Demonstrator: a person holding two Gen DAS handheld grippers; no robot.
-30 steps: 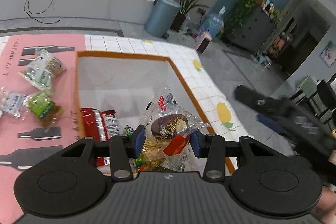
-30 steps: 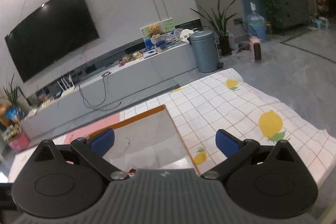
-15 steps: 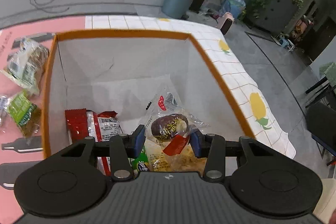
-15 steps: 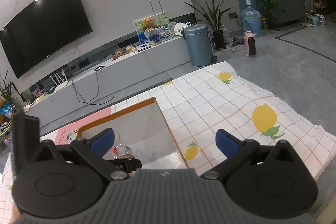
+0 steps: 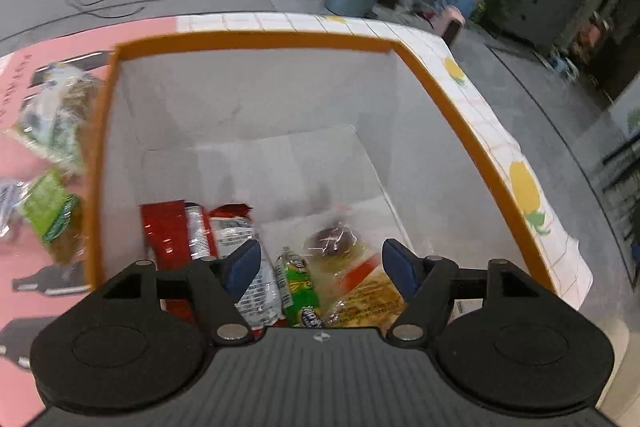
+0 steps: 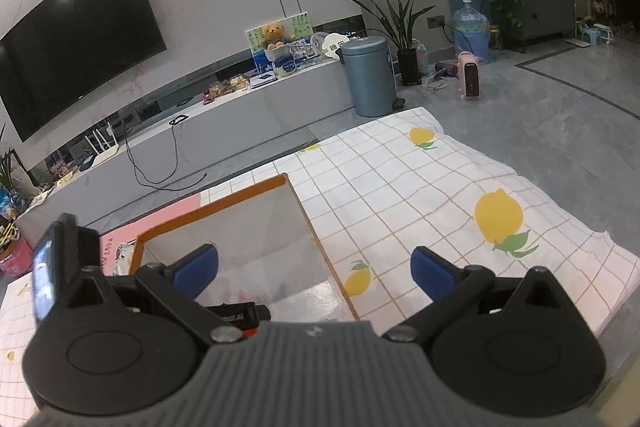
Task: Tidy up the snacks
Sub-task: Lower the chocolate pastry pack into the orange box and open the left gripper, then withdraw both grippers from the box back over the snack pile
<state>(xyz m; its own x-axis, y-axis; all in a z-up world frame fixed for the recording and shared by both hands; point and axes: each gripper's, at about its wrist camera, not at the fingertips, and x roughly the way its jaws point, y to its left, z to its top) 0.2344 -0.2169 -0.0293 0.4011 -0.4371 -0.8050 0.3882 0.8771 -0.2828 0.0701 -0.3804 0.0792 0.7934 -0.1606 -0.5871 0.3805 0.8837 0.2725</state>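
An orange-rimmed white box [image 5: 256, 41] holds several snack packets: a red one [image 5: 166, 231], a green one [image 5: 298, 287] and a yellow one [image 5: 368, 303]. My left gripper [image 5: 320, 261] hangs inside the box with its jaws opening, pads clear of everything. A clear packet with a brown bun [image 5: 332, 243] lies loose and blurred on the pile below them. In the right wrist view my right gripper [image 6: 314, 269] stands open and empty over the box's right rim [image 6: 316, 239]. The left gripper's body [image 6: 60, 267] shows at the left there.
More snack packets [image 5: 56, 111] [image 5: 52, 211] lie on the pink mat [image 5: 24, 259] left of the box. A lemon-print cloth [image 6: 440, 195] covers the table to the right, ending at its edge. A grey bin [image 6: 370, 79] and a TV bench stand beyond.
The left gripper sank into the box holding the bun packet, then its jaws spread and the packet dropped onto the pile. The right gripper barely moved.
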